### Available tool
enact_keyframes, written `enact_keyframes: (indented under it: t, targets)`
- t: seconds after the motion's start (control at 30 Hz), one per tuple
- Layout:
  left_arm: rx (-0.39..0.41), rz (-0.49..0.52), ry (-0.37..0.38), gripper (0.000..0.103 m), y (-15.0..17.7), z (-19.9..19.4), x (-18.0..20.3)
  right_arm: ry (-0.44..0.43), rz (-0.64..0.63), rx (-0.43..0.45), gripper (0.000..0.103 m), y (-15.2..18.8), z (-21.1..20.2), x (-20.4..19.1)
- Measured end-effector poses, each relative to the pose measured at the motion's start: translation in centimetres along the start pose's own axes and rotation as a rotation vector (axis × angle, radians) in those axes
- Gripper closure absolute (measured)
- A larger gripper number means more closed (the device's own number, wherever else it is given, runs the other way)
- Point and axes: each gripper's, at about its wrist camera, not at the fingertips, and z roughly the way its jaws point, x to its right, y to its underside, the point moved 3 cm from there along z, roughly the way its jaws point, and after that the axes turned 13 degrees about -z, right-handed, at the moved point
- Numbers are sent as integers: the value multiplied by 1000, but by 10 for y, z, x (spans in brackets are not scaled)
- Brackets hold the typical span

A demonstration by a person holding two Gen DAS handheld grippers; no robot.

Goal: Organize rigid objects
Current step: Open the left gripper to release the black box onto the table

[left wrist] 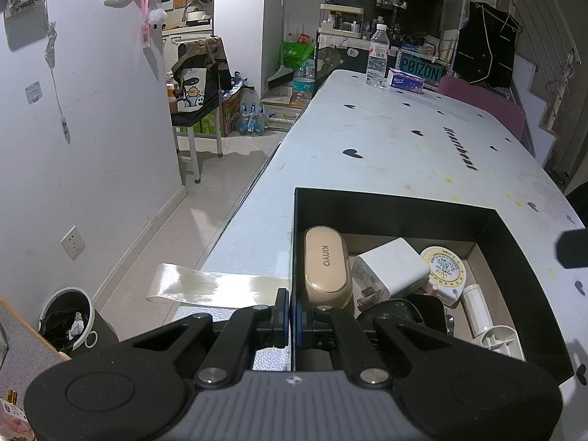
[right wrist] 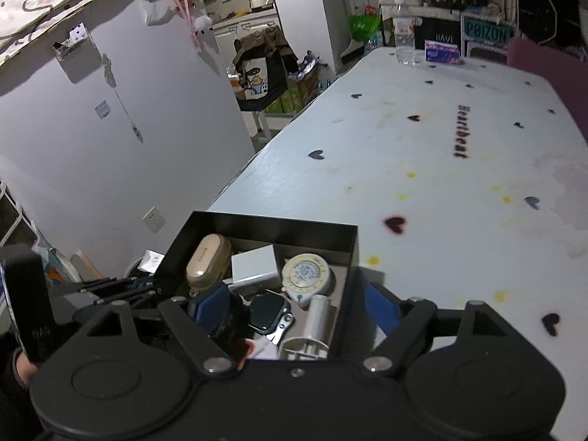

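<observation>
The left gripper point(left wrist: 292, 321) has its jaws clenched on the left wall of the black box point(left wrist: 529, 257), one blue pad outside the wall and one inside, so the wall is pinched edge-on between them. The right gripper point(right wrist: 294, 305) stands with its jaws released and spread wide; the left finger point(right wrist: 207, 307) dips into the box interior while the right finger point(right wrist: 382, 305) sits outside the box's right wall point(right wrist: 351, 257).

Relation governing the next move: the contents lie directly ahead of and between the right jaws, so the right hand is judged the working hand and the left the bracing hand.

Positions relative to the box:
- Gold KINYO case point(left wrist: 325, 266): against the left wall, long axis running from near wall to far wall.
- White charger point(left wrist: 389, 270): centre, just beside the case.
- Round yellow-faced tape measure point(left wrist: 443, 268): toward the far right corner.
- White cylinder point(left wrist: 477, 310): along the right wall, flanged end toward the near wall.
- Smartwatch point(right wrist: 266, 310): near wall, beside the right gripper's left finger.

The box sits at the near left corner of the surface point(left wrist: 386, 139). A water bottle point(left wrist: 377, 55) stands at the far end, well apart from the box.

Pose: both grippers point forward and downward over the near wall.
</observation>
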Motion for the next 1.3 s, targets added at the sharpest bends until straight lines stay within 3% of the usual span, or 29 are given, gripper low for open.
enact_keyframes:
  t: [0.63,0.8,0.93,1.1,1.17,1.3]
  targets:
    - [-1,-2,1,100,0,0,0,87,-55,117,10,25,-23,-11]
    - [76,20,9,97,-2,-19,3,97,-62,118,10,26,-22,-11]
    - [105,12,30,84,0,-38,4,99,-54,134,10,27,-26,-9]
    - [138,14,57,57,8,-65,9,117,-42,143,9,32,-29,-7]
    - [154,13,70,42,11,-75,10,116,-39,146,9,33,-31,-4]
    - [168,7,74,26,16,-90,13,132,-38,155,9,36,-36,-2]
